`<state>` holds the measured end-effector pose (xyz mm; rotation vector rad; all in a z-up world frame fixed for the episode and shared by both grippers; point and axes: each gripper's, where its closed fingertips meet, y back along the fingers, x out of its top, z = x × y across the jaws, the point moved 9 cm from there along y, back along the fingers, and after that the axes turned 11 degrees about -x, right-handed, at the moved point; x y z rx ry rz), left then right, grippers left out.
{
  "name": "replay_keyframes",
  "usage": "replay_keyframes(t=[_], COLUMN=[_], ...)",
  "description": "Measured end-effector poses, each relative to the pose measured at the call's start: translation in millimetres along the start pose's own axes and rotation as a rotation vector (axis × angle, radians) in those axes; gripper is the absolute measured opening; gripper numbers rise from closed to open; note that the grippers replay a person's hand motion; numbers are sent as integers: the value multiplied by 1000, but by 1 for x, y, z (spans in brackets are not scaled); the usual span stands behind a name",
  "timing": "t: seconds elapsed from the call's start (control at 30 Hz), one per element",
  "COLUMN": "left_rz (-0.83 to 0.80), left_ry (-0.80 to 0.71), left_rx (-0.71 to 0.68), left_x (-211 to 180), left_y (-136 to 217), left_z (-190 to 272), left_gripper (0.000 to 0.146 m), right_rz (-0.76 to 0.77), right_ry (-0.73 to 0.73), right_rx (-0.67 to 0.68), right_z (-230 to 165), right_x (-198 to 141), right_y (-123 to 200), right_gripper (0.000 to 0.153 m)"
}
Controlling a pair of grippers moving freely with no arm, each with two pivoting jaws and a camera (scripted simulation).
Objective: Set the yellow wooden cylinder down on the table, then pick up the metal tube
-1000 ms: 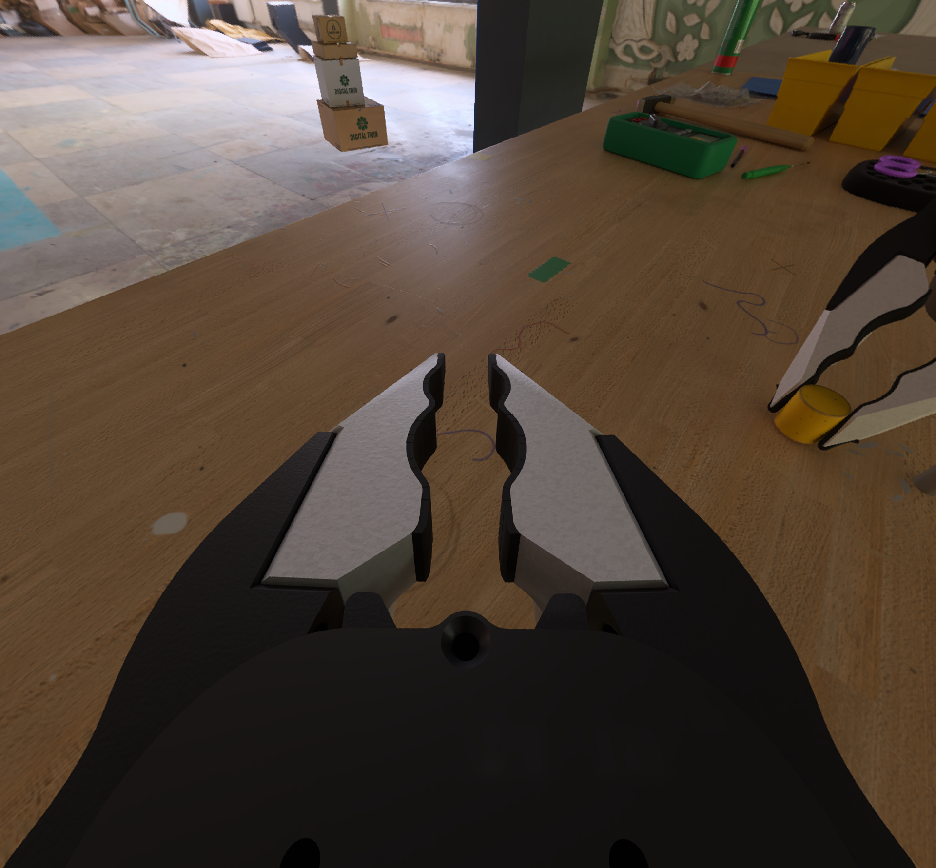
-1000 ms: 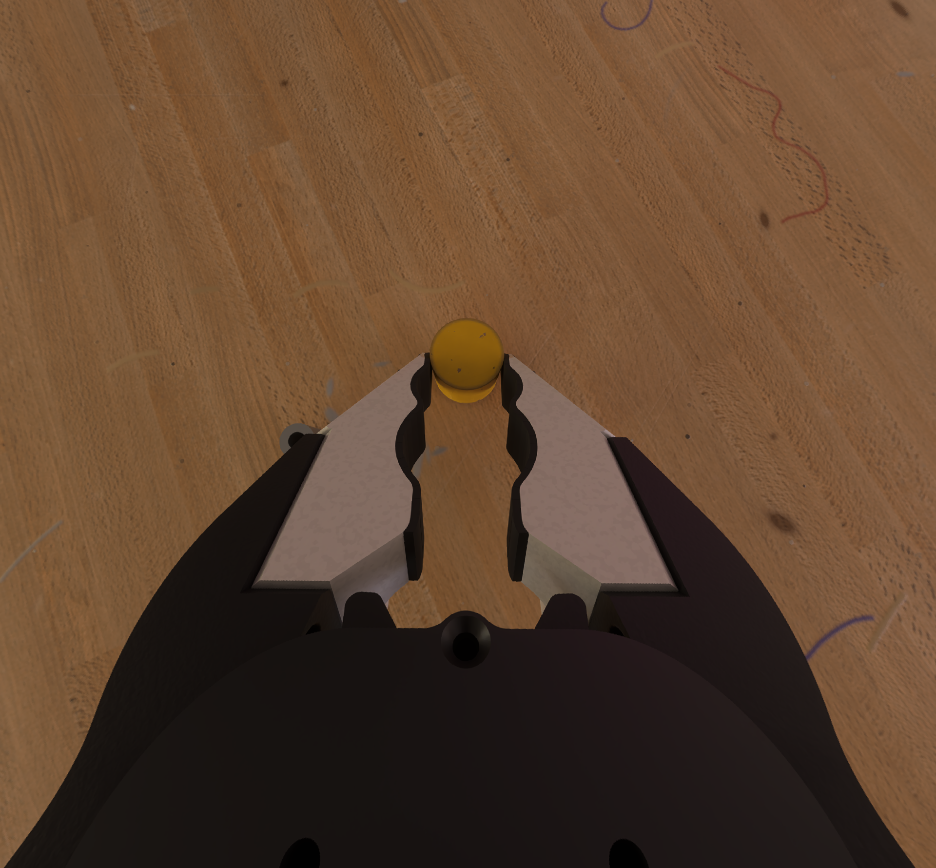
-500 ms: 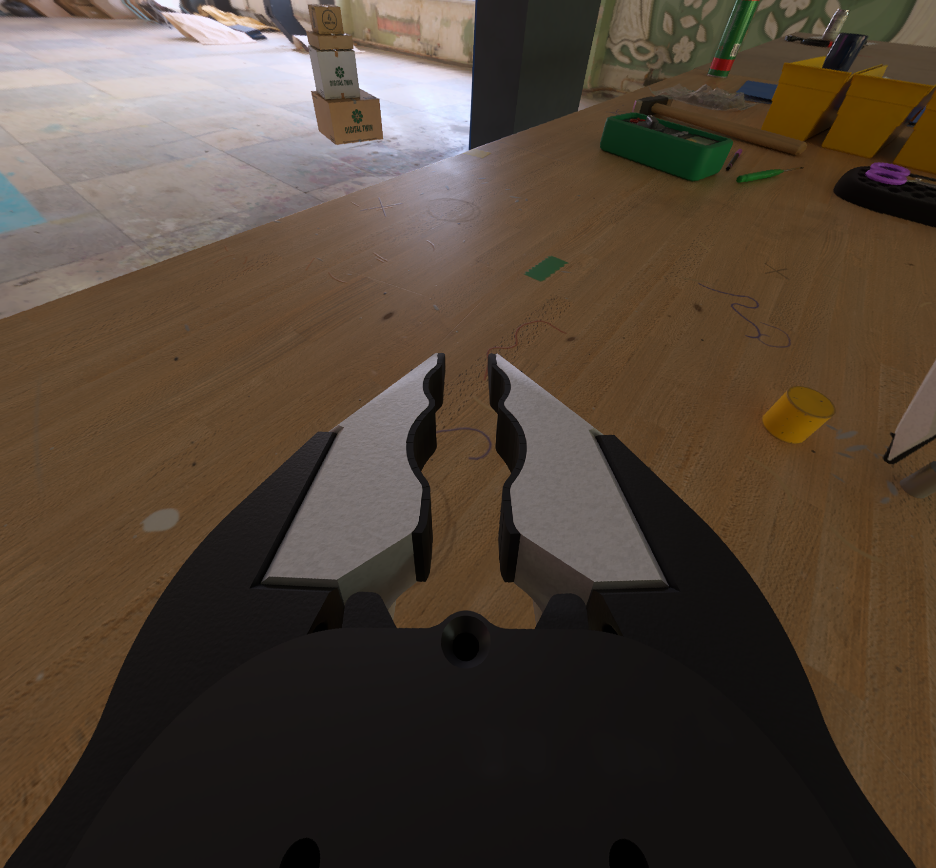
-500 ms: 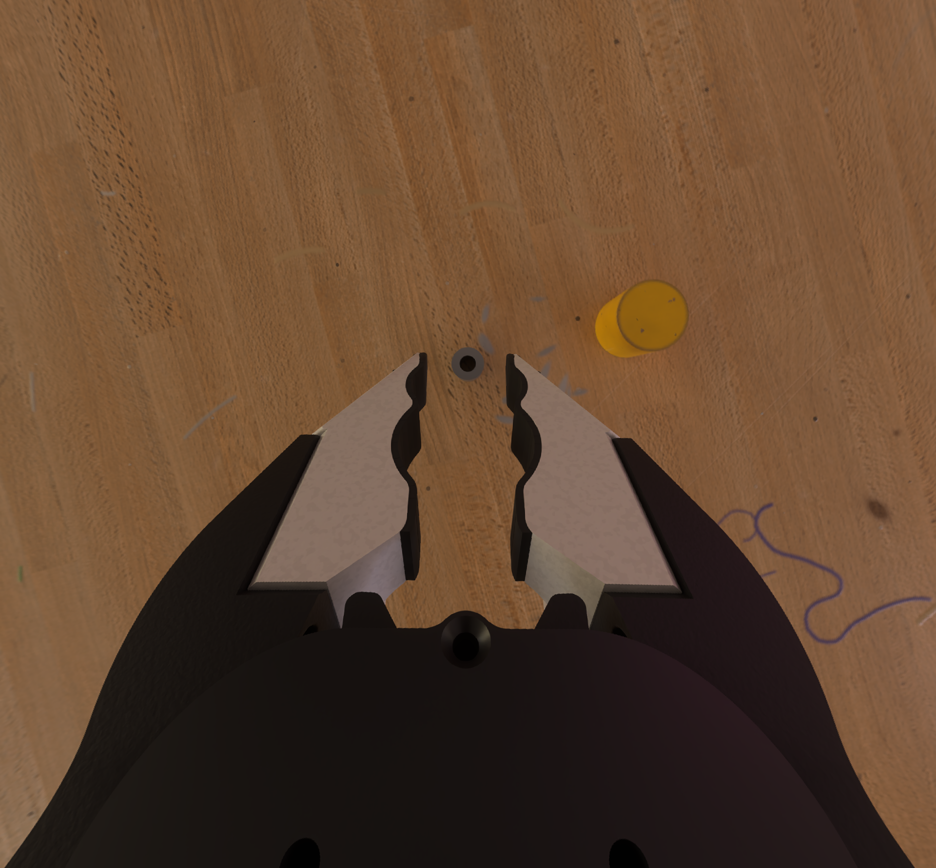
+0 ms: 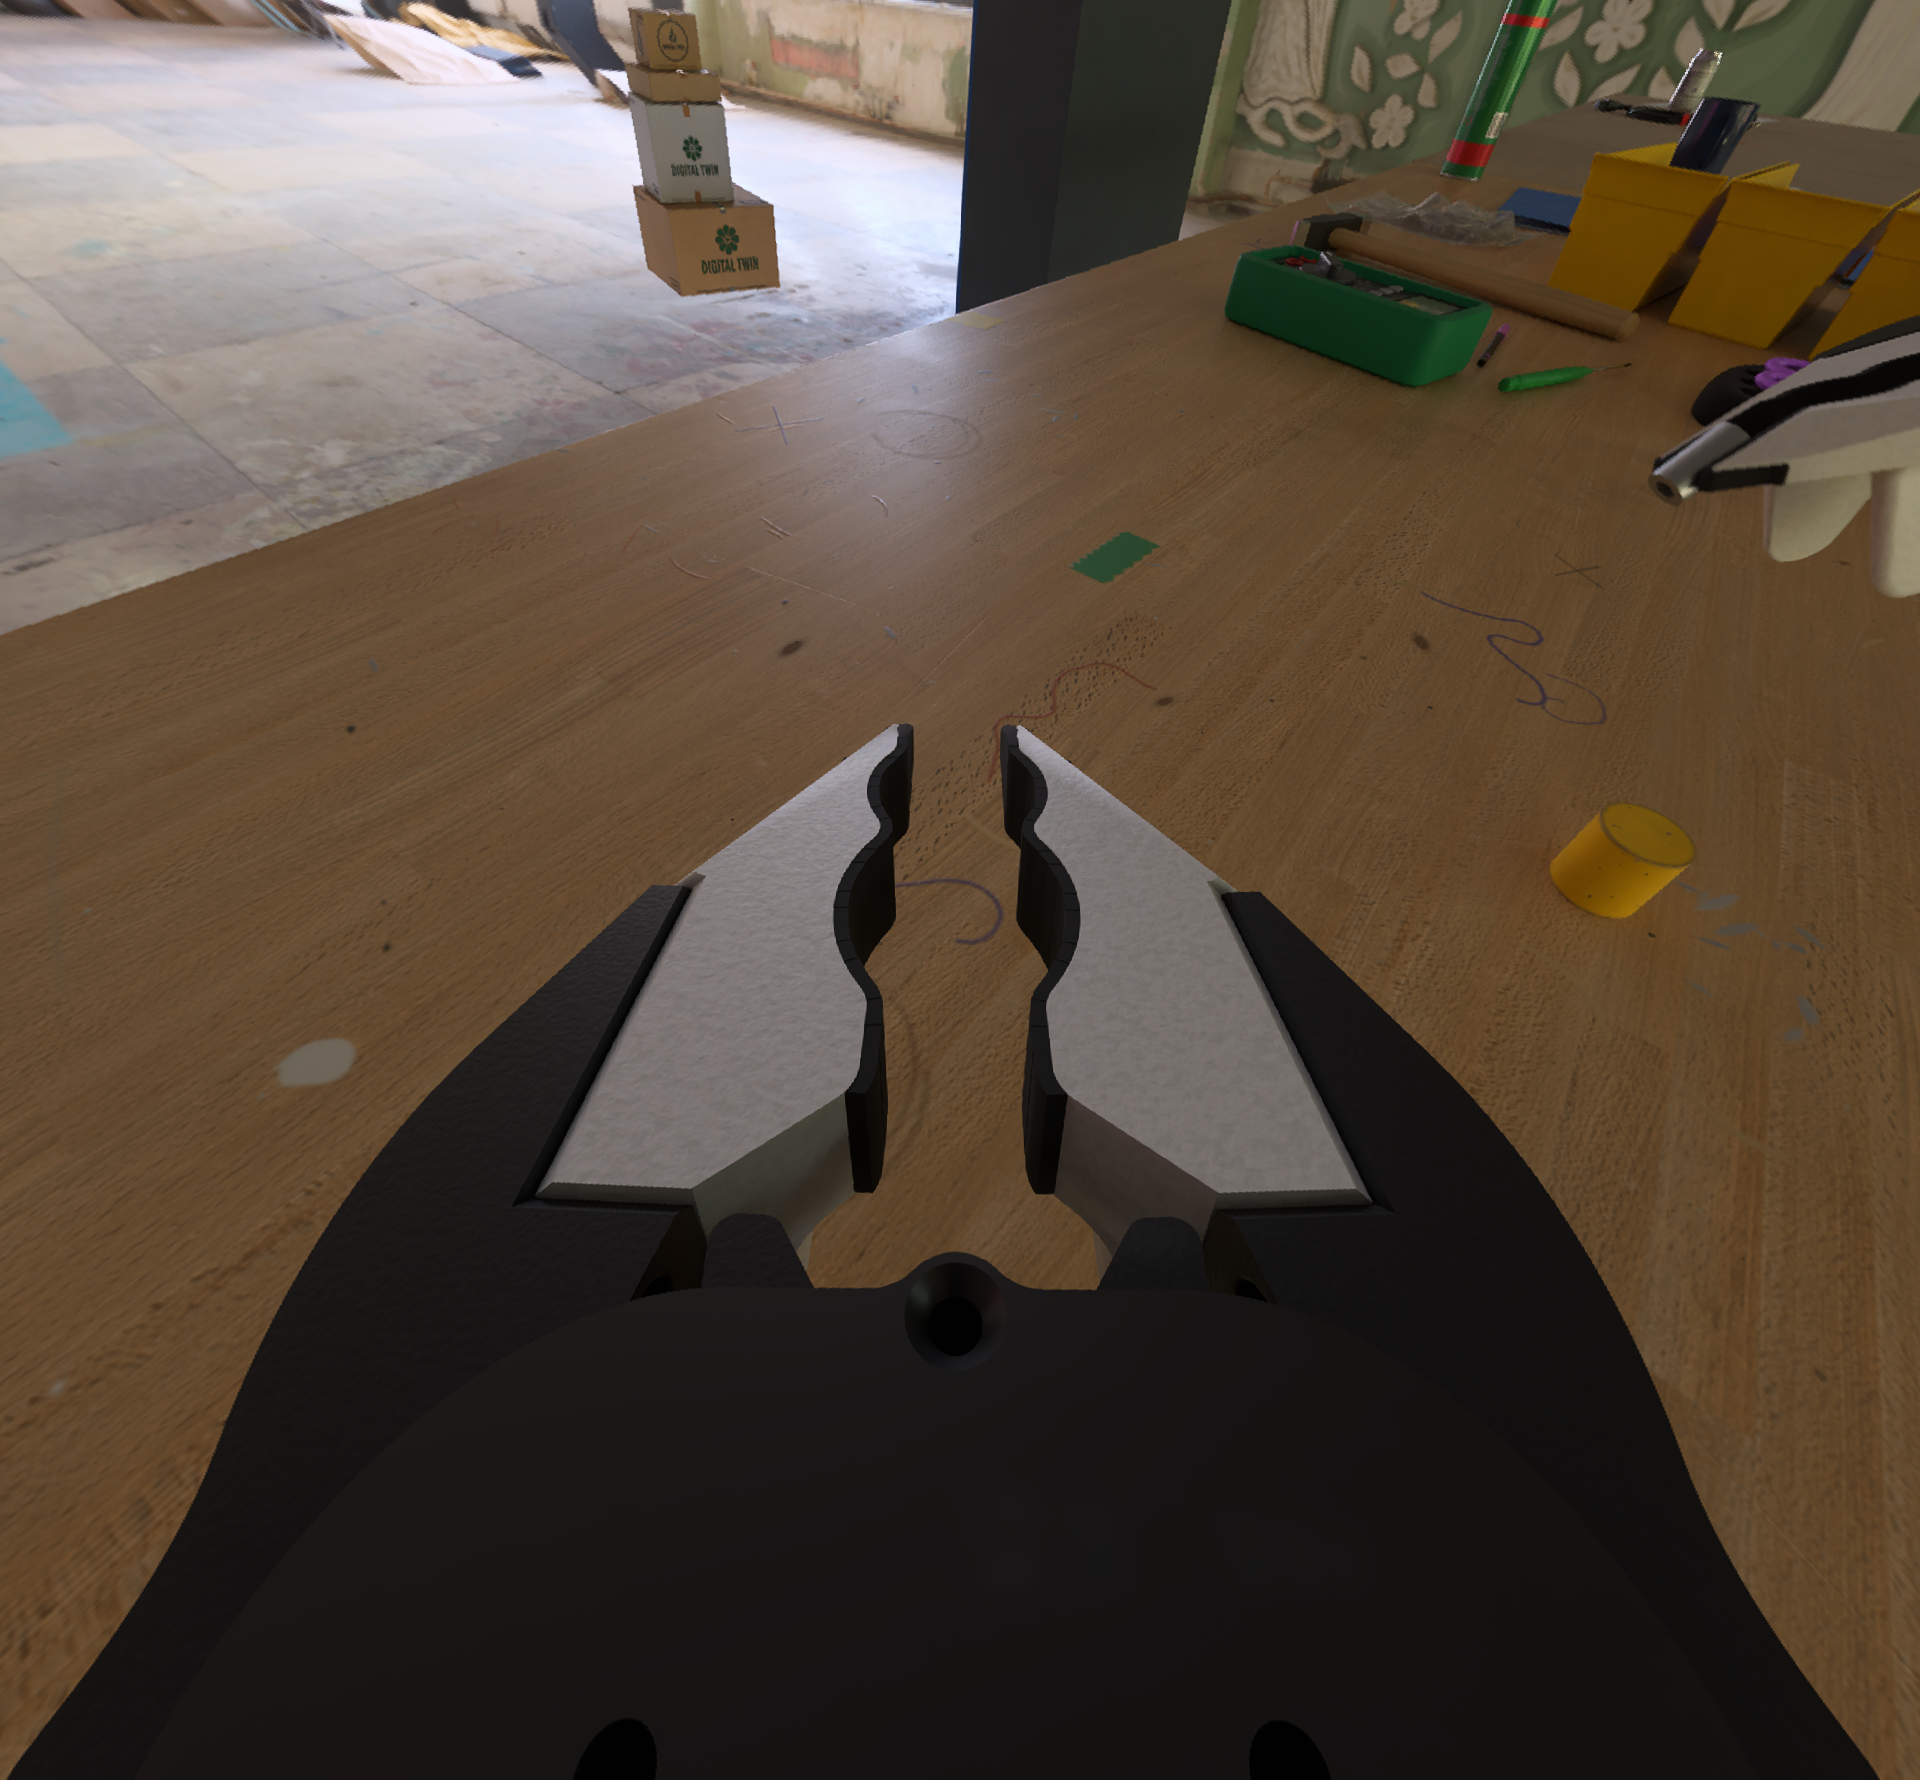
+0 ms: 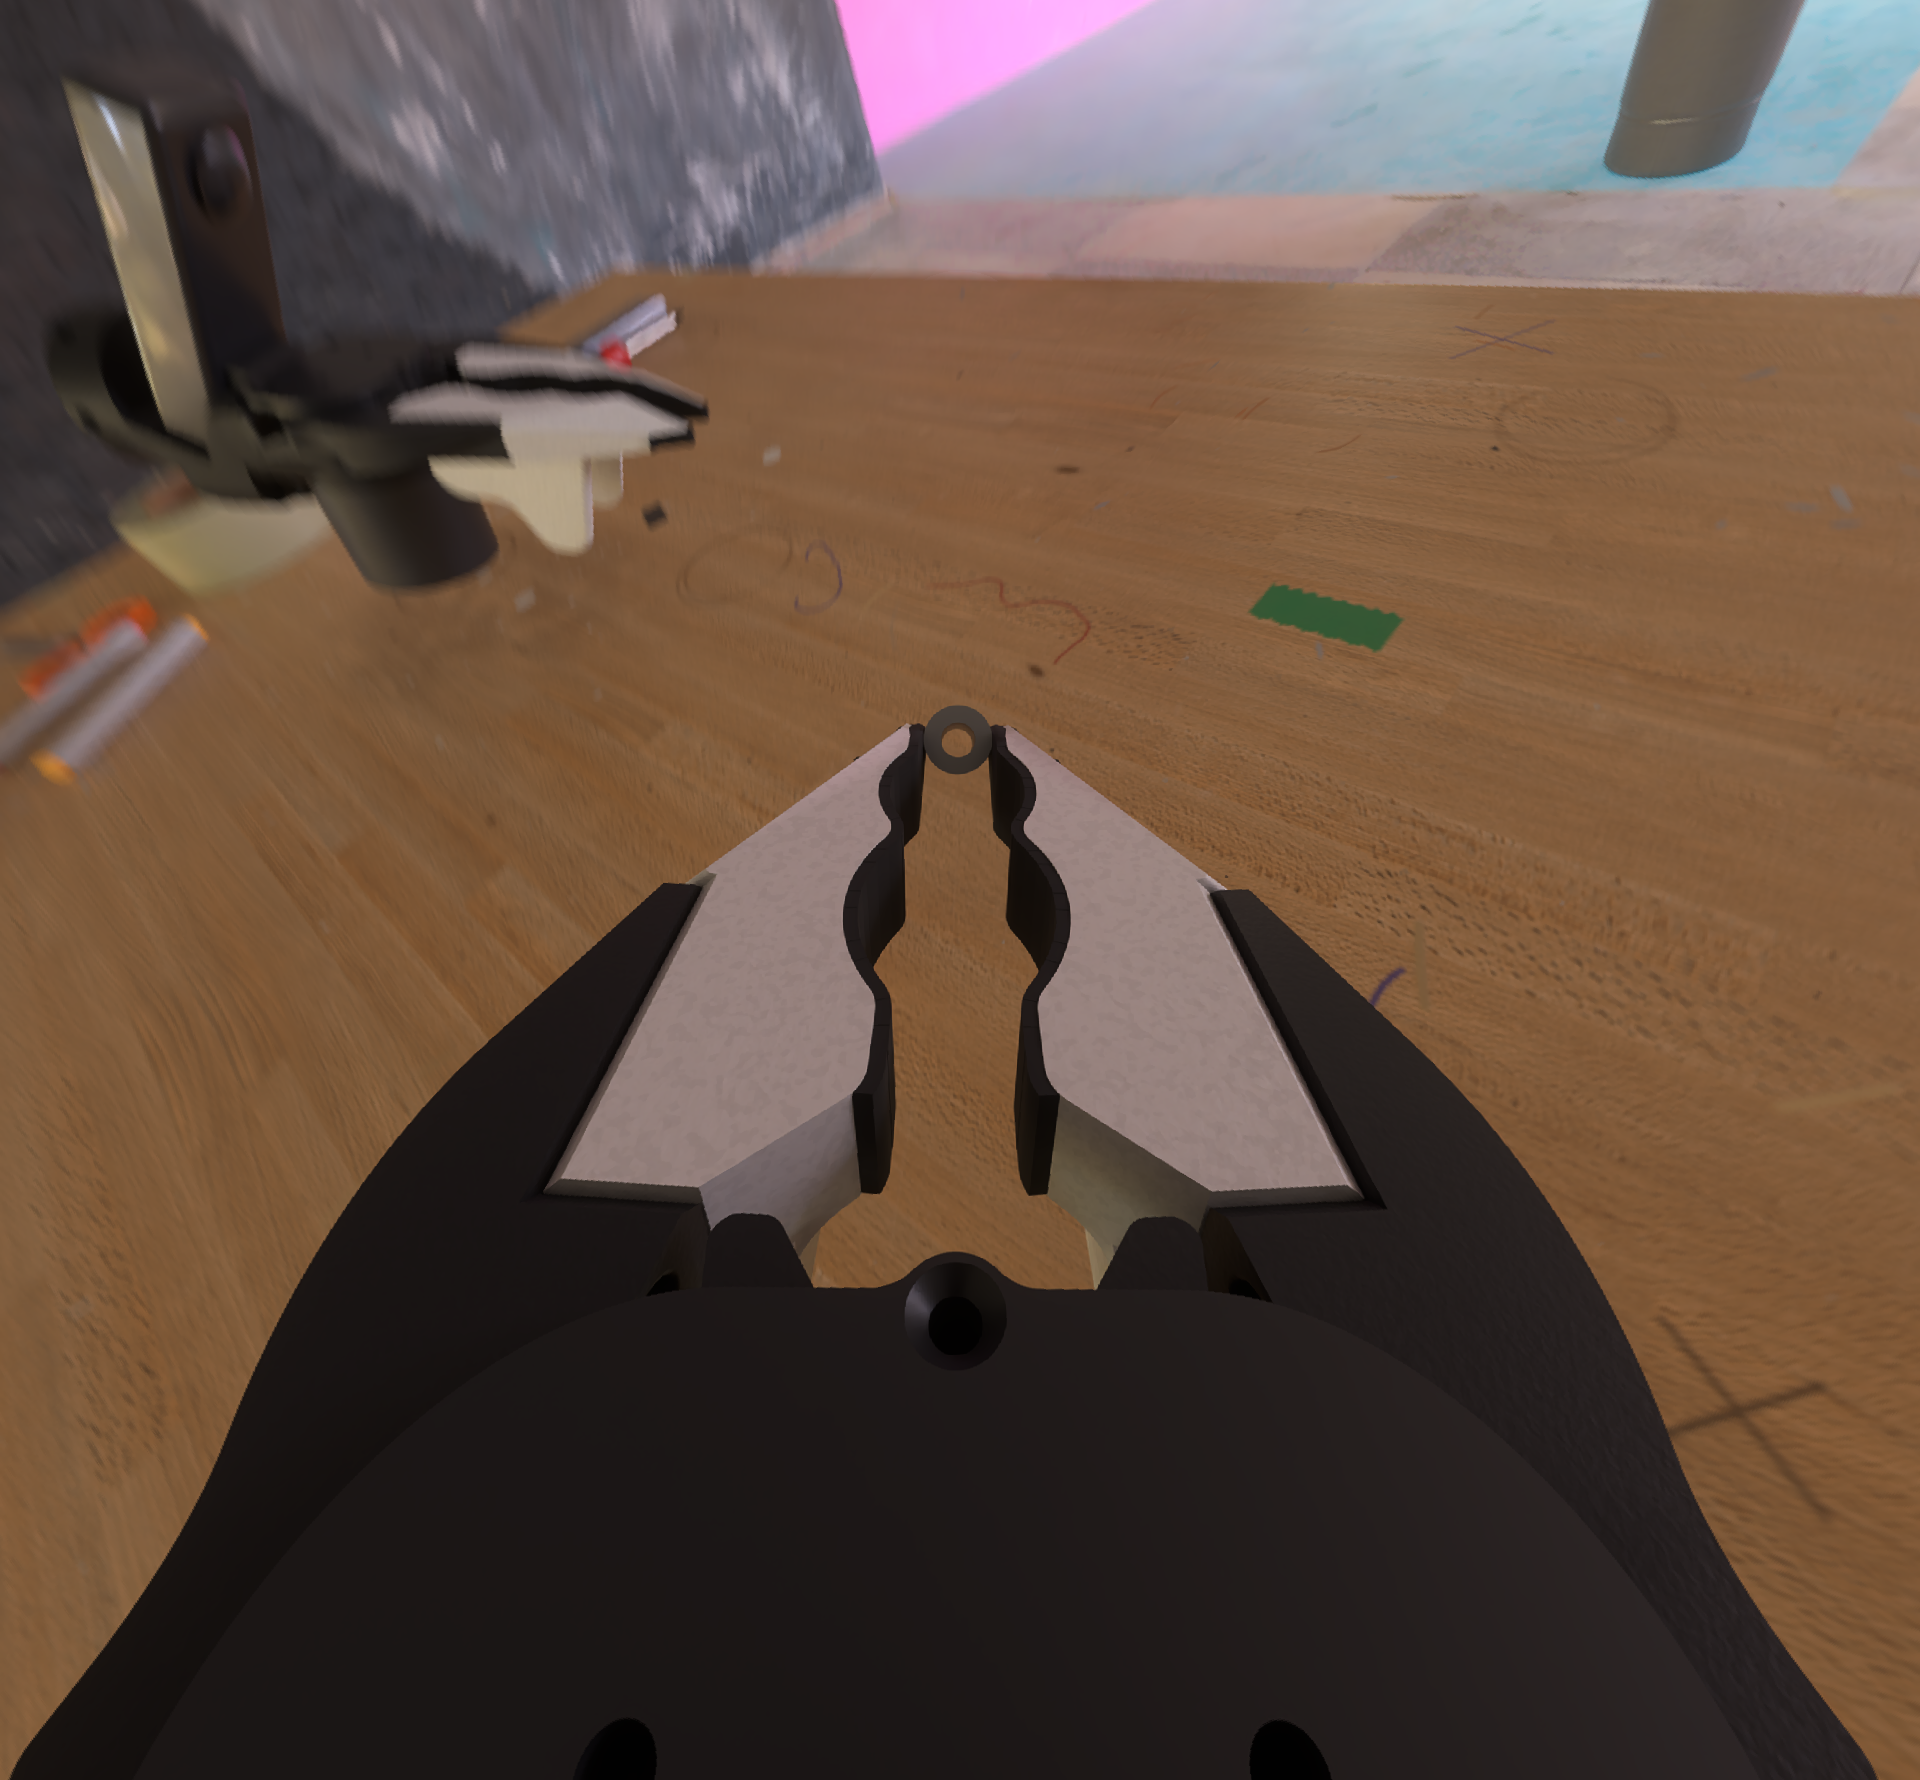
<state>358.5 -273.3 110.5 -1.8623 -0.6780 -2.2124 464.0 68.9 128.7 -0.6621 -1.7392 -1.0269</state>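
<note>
Presently the right gripper (image 6: 957,743) holds the metal tube (image 6: 957,741) pinched between its fingertips, raised clear of the table (image 6: 1351,899); the tube's open end faces the right wrist camera as a small grey ring. From the left wrist view, the same gripper (image 5: 1704,473) shows at the right edge, above the table surface, with the tube (image 5: 1688,468) projecting from its tips.

The yellow wooden cylinder (image 5: 1621,860) lies on the table (image 5: 520,847), tilted on its side, well apart from both grippers and touched by neither.

The left gripper (image 5: 956,743) hangs low over bare wood with a narrow gap between its jaws and nothing between them. It also appears at the left of the right wrist view (image 6: 665,426), blurred.

Farther back on the table stand a green tray (image 5: 1351,328), a hammer (image 5: 1455,270) and yellow bins (image 5: 1714,244). A green patch (image 5: 1115,556) marks the table mid-surface. Grey and orange tubes (image 6: 94,691) lie at the left edge of the right wrist view, blurred.
</note>
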Motion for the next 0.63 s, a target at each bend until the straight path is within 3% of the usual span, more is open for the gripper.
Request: replay_keyframes(t=[0.27, 0.53, 0.63], left_rz=[-2, 1, 8], left_ry=[45, 40, 24], left_rx=[-18, -16, -8], left_x=[-1, -1, 0], left_y=[0, 0, 1], left_z=[-4, -4, -2], left_gripper=[16, 17, 17], right_rz=[71, 66, 66], right_ry=[-347, -382, -339], right_rx=[132, 184, 146], right_z=[33, 37, 36], right_x=[-4, -5, -5], right_y=[1, -2, -2], right_gripper=[12, 12, 12])
